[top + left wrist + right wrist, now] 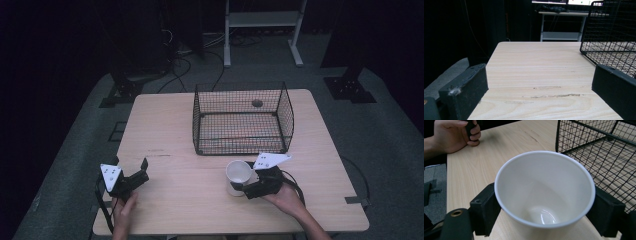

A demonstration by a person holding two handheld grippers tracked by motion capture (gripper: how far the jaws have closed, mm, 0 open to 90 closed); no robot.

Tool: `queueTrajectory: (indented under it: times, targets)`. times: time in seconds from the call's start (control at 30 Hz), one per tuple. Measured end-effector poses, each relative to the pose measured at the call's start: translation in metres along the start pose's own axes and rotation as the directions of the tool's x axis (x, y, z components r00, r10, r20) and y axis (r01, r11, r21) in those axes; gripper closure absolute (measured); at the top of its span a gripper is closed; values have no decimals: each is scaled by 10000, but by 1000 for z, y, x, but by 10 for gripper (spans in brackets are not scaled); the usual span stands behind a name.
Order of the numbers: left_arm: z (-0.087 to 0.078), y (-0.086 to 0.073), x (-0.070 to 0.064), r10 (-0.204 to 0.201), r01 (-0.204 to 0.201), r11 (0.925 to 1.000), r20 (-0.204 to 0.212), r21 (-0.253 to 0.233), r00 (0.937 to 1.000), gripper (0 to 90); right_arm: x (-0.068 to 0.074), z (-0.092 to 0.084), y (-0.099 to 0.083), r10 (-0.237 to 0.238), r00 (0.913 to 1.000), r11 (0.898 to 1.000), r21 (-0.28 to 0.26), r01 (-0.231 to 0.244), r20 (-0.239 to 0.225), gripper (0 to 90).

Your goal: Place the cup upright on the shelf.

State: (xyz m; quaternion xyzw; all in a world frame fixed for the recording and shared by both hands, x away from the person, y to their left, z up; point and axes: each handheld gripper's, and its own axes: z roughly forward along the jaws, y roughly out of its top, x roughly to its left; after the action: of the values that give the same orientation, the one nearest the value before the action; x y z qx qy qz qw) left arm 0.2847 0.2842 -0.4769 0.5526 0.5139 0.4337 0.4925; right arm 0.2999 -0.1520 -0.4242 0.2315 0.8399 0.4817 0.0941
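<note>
The right gripper [248, 186] was closed around a white cup [237, 176], one jaw on each side of it. The cup stood upright on the wooden table [165, 125], at about 5 o'clock from the table's middle, near the front edge of the black wire basket [242, 117]. The left gripper [135, 172], at 7 o'clock, had its jaws apart and held nothing. No writing could be read on the cup.

White cup [238, 176], empty, upright on table, just before wire basket [242, 119]
</note>
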Motion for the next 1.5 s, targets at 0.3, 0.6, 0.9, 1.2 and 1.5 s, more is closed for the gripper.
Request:
queueTrajectory:
  times: [0.3,0.6,0.9,1.2,1.5]
  targets:
    - [0,0,0,-17,17,10000,-9,2,10000,0,-6,-9,12,94,9997,9996,-253,-100,-225,196]
    - [0,0,0,-21,21,10000,-8,4,10000,0,-8,-13,22,23,9993,9995,-316,-35,-366,196]
    - [0,0,0,-25,25,10000,-14,8,10000,0,-13,-15,32,-31,9985,9997,-257,17,-546,196]
    - [0,0,0,-4,4,10000,-17,13,10000,0,-19,-20,46,-46,9984,9992,-410,23,-570,196]
    - [0,0,0,-26,26,10000,-18,4,10000,0,-24,-21,59,-137,9980,9989,-456,109,-612,196]
